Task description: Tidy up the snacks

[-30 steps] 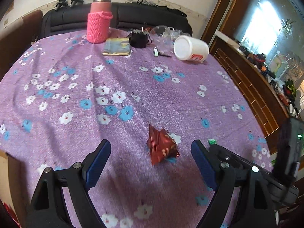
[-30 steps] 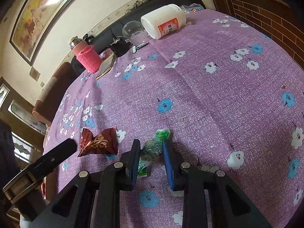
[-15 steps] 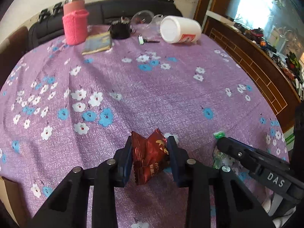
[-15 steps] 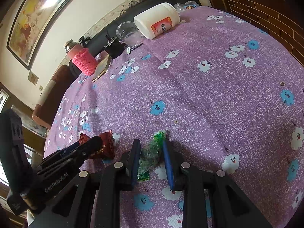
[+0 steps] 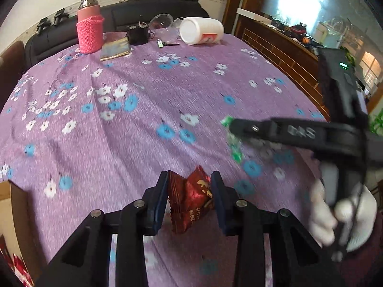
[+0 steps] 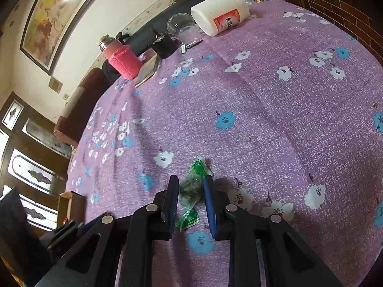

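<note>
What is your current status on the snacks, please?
Left gripper shut on red snack packet. Right gripper shut on green snack packet. Both just above the purple tablecloth. Nothing in the way.

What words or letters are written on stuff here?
"DAS" on the right claw's arm, blurred by motion.
Gold Chinese characters on the red snack packet held in the left claw: too partial to read.
Red label on the white jar: Chinese characters, too small to read.
Green snack packet: print unreadable.

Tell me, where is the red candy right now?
The red candy is pinched between the left gripper fingers, low in the left wrist view, above the purple tablecloth.
</note>
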The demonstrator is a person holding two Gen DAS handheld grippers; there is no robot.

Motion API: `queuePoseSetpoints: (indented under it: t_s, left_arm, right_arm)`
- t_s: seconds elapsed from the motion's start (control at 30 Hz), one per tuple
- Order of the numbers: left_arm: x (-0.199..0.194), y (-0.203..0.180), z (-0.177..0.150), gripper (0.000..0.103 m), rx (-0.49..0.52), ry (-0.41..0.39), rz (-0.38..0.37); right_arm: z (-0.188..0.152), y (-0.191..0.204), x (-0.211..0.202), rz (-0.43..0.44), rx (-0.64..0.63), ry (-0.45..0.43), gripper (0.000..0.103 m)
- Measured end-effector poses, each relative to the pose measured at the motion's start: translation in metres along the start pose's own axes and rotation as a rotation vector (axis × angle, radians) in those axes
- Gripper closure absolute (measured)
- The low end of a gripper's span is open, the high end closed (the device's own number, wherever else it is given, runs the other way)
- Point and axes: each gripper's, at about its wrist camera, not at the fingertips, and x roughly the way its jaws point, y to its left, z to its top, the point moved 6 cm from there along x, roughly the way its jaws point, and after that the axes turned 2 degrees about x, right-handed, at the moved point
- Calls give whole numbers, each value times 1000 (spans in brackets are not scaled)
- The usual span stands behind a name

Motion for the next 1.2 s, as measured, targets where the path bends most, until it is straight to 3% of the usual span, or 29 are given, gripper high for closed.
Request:
queuePoseSetpoints:
  t_s: [0.03, 0.1, 0.27, 0.33, 0.4, 0.47, 0.53, 0.6, 0.73, 0.83, 0.87, 0.93, 1.03, 1.07, 1.13, 1.2]
  left_arm:
    - [-4, -2, -3, 63, 11, -3, -8]
    - [-10, -6, -6, 47, 40, -17, 2]
    - [-12, -19, -9, 35, 173, -59, 98]
    - [-8, -28, -8, 32, 260, -82, 139]
    - [-2, -38, -8, 22, 374, -93, 182]
    - [7, -46, -10, 21, 469, -90, 205]
    - [16, -48, -12, 21, 502, -70, 218]
    - [23, -43, -13, 21, 473, -45, 217]
    - [23, -25, -14, 21, 323, -10, 146]
    - [19, -20, -19, 49, 235, 2, 79]
    - [18, -21, -21, 52, 219, 2, 80]
    - [15, -22, -26, 53, 185, -9, 94]
    - [12, -24, -32, 53, 116, -19, 75]
    - [11, -25, -34, 52, 93, -23, 74]
    - [10, -27, -35, 41, 54, -33, 59]
    - [11, -30, -35, 11, 28, -37, 20]
  right_arm:
    - [0, 1, 1, -2, -4, 4, 77]
    - [-2, 4, 2, -15, -25, 3, 76]
    - [-6, 13, 4, -52, -83, -16, 65]
    - [-6, 14, 5, -55, -88, -18, 65]
    - [-5, 13, 6, -51, -83, -18, 65]
    - [-4, 12, 6, -48, -82, -19, 65]
    - [-5, 13, 6, -56, -95, -26, 65]
    - [-6, 16, 6, -72, -118, -34, 65]
    - [-9, 22, 8, -118, -177, -54, 64]
    - [-9, 21, 9, -133, -182, -49, 65]
    - [-8, 21, 8, -136, -176, -47, 65]
    - [-7, 17, 7, -170, -164, -48, 80]
    - [-6, 15, 6, -164, -149, -48, 80]
    - [-7, 14, 5, -163, -150, -47, 80]
    - [-7, 14, 5, -161, -152, -45, 80]
    - [-7, 14, 6, -156, -159, -40, 80]
